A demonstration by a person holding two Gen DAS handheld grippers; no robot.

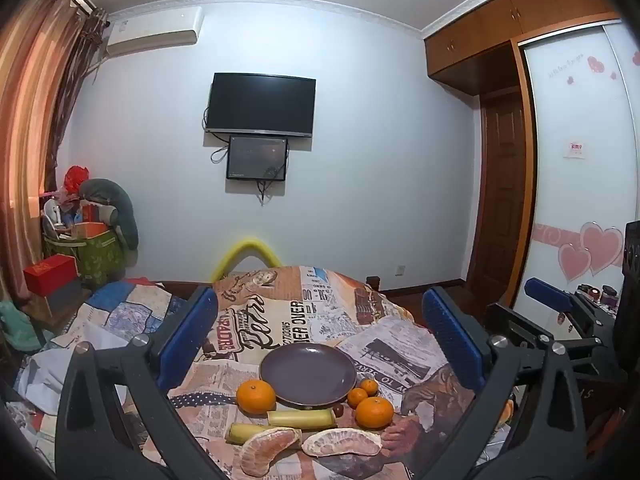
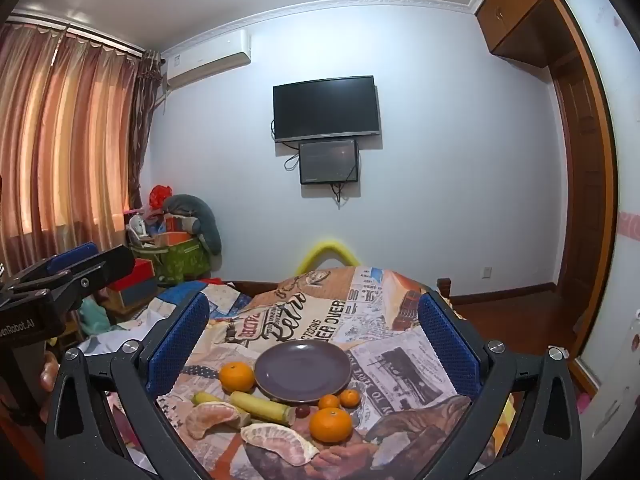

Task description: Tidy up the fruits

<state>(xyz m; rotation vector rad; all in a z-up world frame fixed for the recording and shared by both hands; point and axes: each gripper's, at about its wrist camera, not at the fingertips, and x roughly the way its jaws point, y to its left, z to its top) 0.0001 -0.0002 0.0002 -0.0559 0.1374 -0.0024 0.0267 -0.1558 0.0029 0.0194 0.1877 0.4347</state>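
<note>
Both hand-held grippers, left (image 1: 320,336) and right (image 2: 314,334), are spread and empty. Fruit rings the bare plate (image 2: 303,372) at lower centre: firm oranges (image 2: 330,424) suit a grip across the middle; soft pomelo segments (image 2: 280,443) need gentle pinching.

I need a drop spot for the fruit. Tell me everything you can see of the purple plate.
The purple plate is round, shallow and dark purple with a low raised rim and a matte, ceramic-looking glaze. It sits level and upright on the printed cloth, with nothing on it. Fruit crowds its near edge: a large orange at its left, two small oranges at its right, a pale stick in front. Whether any touch the rim is unclear.
</note>
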